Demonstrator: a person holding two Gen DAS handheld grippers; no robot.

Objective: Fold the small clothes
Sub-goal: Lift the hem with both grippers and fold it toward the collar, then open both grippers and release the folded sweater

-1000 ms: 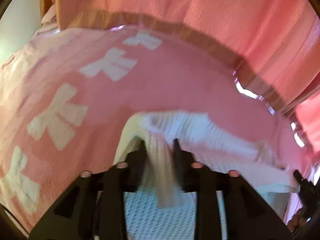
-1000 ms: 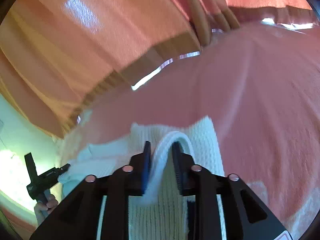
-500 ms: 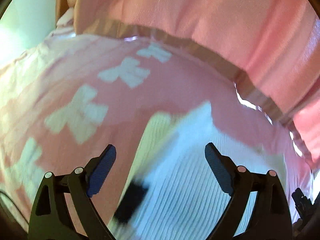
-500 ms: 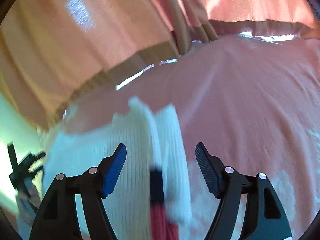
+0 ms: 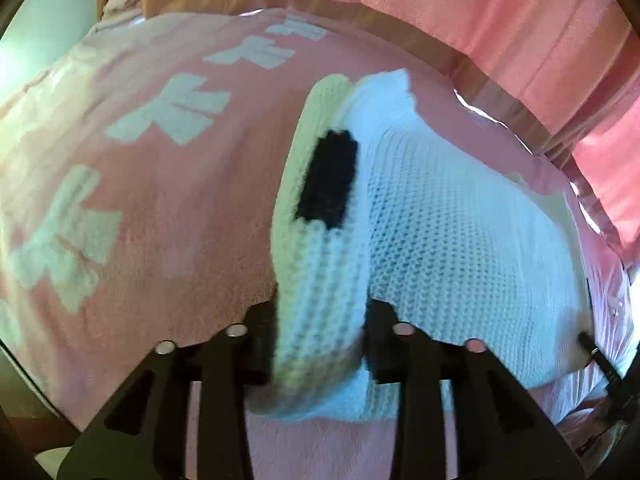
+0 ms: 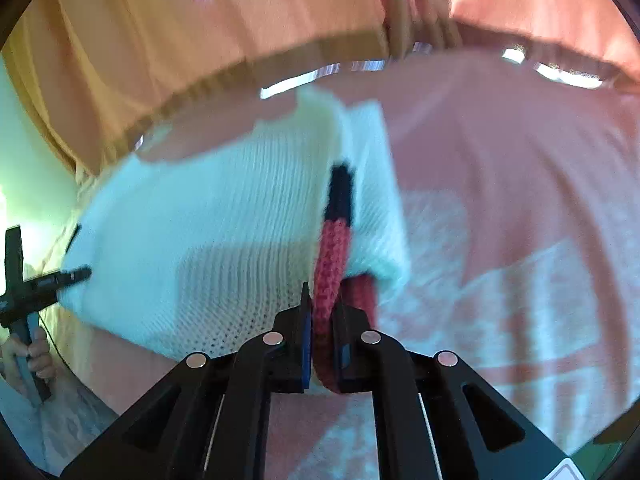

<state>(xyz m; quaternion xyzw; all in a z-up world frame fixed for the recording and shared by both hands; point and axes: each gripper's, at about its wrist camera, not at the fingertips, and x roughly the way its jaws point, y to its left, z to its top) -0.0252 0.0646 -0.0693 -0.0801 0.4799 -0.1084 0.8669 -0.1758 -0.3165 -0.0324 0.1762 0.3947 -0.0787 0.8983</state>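
Note:
A small white knit sweater [image 5: 460, 248] lies on a pink blanket [image 5: 168, 208] with white bow shapes. It has a black patch [image 5: 328, 176] on the folded strip near me. My left gripper [image 5: 322, 320] is shut on that white knit strip at the sweater's near left edge. In the right wrist view the same sweater [image 6: 224, 216] spreads to the left, with a black and red knit band [image 6: 334, 256] along its right edge. My right gripper [image 6: 322, 336] is shut on the red part of that band.
Pink curtains [image 5: 500, 12] hang behind the bed, above a brown edge strip. The other gripper [image 6: 24, 280] and the hand holding it show at the far left of the right wrist view. Bare blanket [image 6: 520, 200] lies to the right.
Both grippers let go of the sweater's far edge and opened, pulled back toward me, and have shut again on its near edge strips.

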